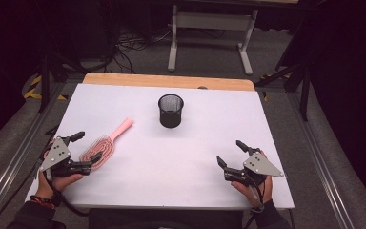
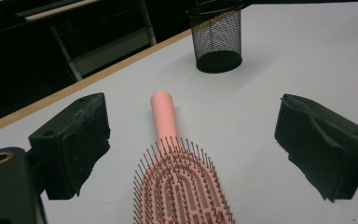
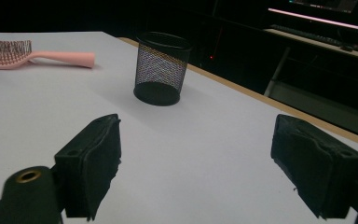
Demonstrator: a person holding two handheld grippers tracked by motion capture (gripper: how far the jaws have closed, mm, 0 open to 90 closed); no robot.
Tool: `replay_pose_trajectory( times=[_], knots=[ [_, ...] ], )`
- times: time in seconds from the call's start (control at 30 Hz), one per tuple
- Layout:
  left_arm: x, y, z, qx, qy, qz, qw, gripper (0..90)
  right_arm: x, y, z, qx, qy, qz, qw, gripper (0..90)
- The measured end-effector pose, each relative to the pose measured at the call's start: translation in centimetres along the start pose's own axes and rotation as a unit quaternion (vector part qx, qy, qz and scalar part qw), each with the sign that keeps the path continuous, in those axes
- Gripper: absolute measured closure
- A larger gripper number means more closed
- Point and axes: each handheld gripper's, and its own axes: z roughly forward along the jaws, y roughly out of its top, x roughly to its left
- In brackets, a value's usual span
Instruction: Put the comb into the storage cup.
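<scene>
A pink hairbrush point(image 1: 106, 144) lies bristles-up on the white table point(image 1: 181, 157), its handle pointing toward the table's middle. My left gripper point(image 1: 86, 151) is open at the near left, its jaws standing on either side of the brush head point(image 2: 179, 186) without touching it. A black mesh cup point(image 1: 170, 110) stands upright beyond the middle; it also shows in the left gripper view point(image 2: 216, 39) and the right gripper view point(image 3: 161, 68). My right gripper point(image 1: 230, 153) rests open at the near right, nothing between its jaws. The brush point(image 3: 32, 55) lies far off to its left.
The table's wooden far edge point(image 1: 169, 80) shows past the white top. A white desk frame point(image 1: 212, 33) and cables stand on the floor behind. Metal rails point(image 1: 321, 162) run along both sides of the table.
</scene>
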Motion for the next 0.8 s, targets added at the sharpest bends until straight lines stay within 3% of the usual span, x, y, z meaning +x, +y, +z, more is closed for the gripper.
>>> replay_pose_trajectory(
  times=[0.47, 0.67, 0.73, 0.8],
  knots=[
    [0.6, -0.1, 0.4, 0.015, -0.010, -0.024, 0.9996, 9.5, 0.4, 0.1, 0.0, -0.003, -0.003, -0.002, 1.0000, 6.6],
    [1.0, 0.4, 1.2, 0.036, -0.011, -0.032, 0.9987, 13.9, 0.5, -0.1, 0.4, 0.011, -0.005, -0.009, 0.9999, 7.6],
    [1.1, 0.9, 1.8, 0.041, 0.007, -0.029, 0.9987, 18.0, 0.6, -0.2, 0.7, 0.018, -0.003, -0.008, 0.9998, 8.2],
    [1.4, 1.4, 2.3, 0.037, 0.005, -0.033, 0.9988, 20.7, 0.6, -0.2, 0.7, 0.020, -0.004, -0.011, 0.9997, 8.5]
  ],
)
